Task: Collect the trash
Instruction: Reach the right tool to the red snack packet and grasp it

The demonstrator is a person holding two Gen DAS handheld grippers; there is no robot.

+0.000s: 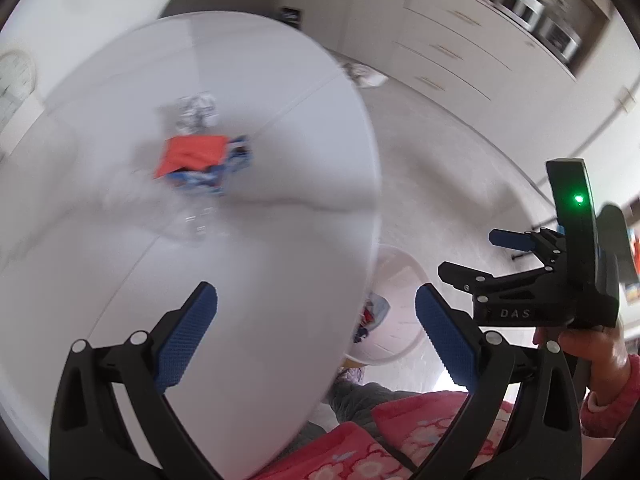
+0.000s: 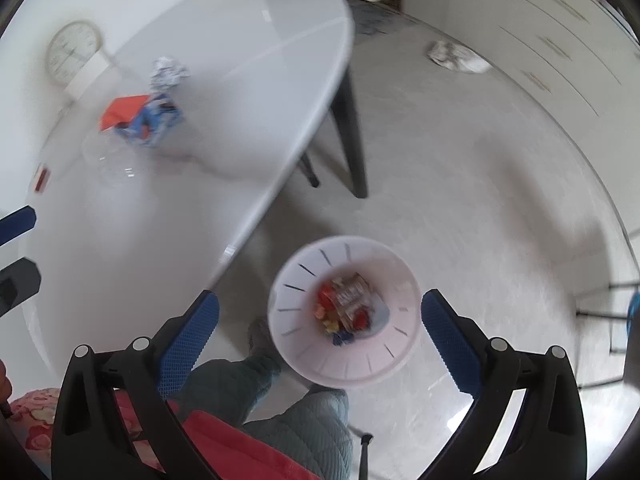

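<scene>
Left gripper: the black two-finger left gripper with blue ribbed pads point(image 1: 316, 332) has its jaws spread wide and holds nothing; it hangs over the near edge of the table, one finger above the tabletop, the other past the rim.

Right gripper: the black right gripper with the same blue pads point(image 2: 320, 332) is also spread wide and empty, directly above the bin. In the left wrist view its body, marked DAS and showing a green light, is held in a hand point(image 1: 588, 356) with a pink cuff.

Person: red floral quilted clothing point(image 1: 404, 440) and grey-green quilted trouser legs point(image 2: 296, 412) lie just below both grippers, with one foot beside the bin.

Bin: a white round plastic wastebasket with slotted walls point(image 2: 384, 356) stands on the pale floor just beside the table edge. Inside lie crumpled wrappers point(image 2: 344, 306) in red, yellow, silver and blue.

Table: a white round tabletop point(image 1: 248, 256) on dark legs point(image 2: 352, 136).

Trash on the table: well apart from both grippers, near the middle, an orange-red piece on top of a blue printed packet point(image 1: 204, 160); just in front of it something clear and glassy, too blurred to name; just beyond it a crumpled silver-white wad point(image 1: 196, 114).

Further off: a crumpled white scrap on the floor point(image 2: 456, 56) near white drawer fronts point(image 1: 452, 40), and a round wall clock point(image 2: 74, 50).
</scene>
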